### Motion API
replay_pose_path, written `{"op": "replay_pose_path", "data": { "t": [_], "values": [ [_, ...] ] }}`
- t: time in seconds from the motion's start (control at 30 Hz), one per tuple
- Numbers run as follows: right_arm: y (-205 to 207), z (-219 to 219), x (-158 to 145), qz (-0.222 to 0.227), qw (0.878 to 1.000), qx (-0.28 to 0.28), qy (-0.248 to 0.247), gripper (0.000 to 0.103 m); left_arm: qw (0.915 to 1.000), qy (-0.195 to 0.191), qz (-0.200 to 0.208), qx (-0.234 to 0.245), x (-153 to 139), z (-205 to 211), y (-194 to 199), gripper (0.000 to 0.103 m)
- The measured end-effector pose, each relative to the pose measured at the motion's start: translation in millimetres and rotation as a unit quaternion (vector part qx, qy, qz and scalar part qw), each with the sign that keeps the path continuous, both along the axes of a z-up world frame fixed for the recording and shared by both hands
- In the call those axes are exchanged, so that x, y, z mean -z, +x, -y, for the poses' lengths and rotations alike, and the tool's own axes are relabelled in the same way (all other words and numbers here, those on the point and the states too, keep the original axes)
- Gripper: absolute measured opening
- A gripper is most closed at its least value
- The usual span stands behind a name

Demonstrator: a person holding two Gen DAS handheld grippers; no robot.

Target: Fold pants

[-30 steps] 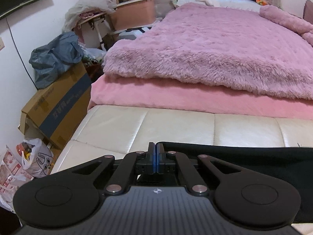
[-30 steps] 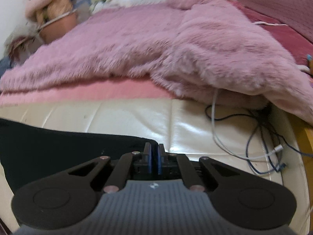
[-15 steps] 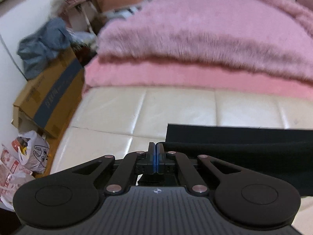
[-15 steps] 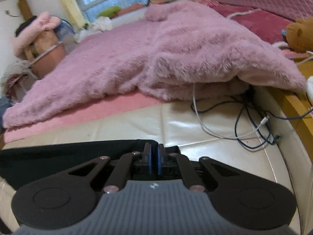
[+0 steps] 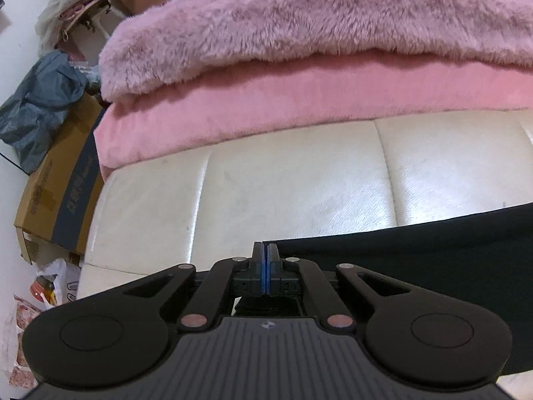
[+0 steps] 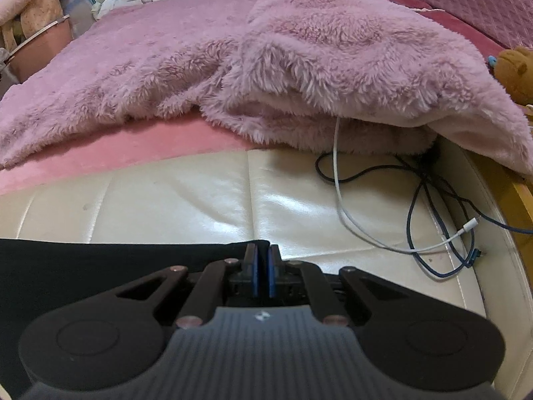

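Observation:
The black pants [image 5: 433,250] lie stretched across the cream padded bench [image 5: 266,183] at the foot of the bed. My left gripper [image 5: 265,250] is shut on their left corner, with the cloth running off to the right from its tips. In the right wrist view the pants [image 6: 100,260] spread to the left, and my right gripper [image 6: 262,253] is shut on their right corner, dark cloth showing between the blue pads. Both grippers point down at the bench [image 6: 200,200], close above it. The rest of the pants is hidden under the gripper bodies.
A fluffy pink blanket [image 5: 299,26] over a pink sheet [image 5: 266,106] borders the bench's far side. White and dark cables [image 6: 416,200] lie on the bench's right end, near a brown plush bear [image 6: 513,70]. A cardboard box [image 5: 56,180] and grey bag [image 5: 36,106] sit left of the bench.
Both grippers have come down toward the bench with the pants still held, and the bench now fills more of each view. The left gripper has rolled, tilting its view.

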State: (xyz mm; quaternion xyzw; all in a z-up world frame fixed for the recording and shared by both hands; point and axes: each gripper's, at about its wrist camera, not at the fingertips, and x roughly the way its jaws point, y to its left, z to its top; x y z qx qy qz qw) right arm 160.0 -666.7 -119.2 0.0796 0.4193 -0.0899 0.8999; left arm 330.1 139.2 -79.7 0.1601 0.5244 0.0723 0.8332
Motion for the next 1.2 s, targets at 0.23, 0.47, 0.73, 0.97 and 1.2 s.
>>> {"op": "replay_pose_path", "data": {
  "t": [0.23, 0.47, 0.73, 0.97, 1.2],
  "values": [
    [2, 13, 9, 0.002, 0.999, 0.05, -0.017, 0.0, 1.0, 0.003, 0.001, -0.003, 17, -2, 3, 0.0],
    [-7, 7, 1, 0.02, 0.999, 0.046, -0.007, 0.002, 0.9986, -0.032, 0.039, -0.014, 16, -7, 2, 0.016],
    [-4, -39, 22, -0.003, 1.0, -0.004, 0.001, 0.001, 0.9883, -0.094, 0.112, -0.045, -15, -23, -19, 0.042],
    [12, -49, 41, -0.051, 0.996, 0.054, -0.051, 0.0, 0.9619, -0.2, 0.133, -0.131, -32, -65, -64, 0.046],
    [3, -106, 20, -0.038, 0.995, 0.044, -0.079, 0.002, 0.8943, -0.345, 0.144, -0.246, 1, -102, -114, 0.047]
  ]
}}
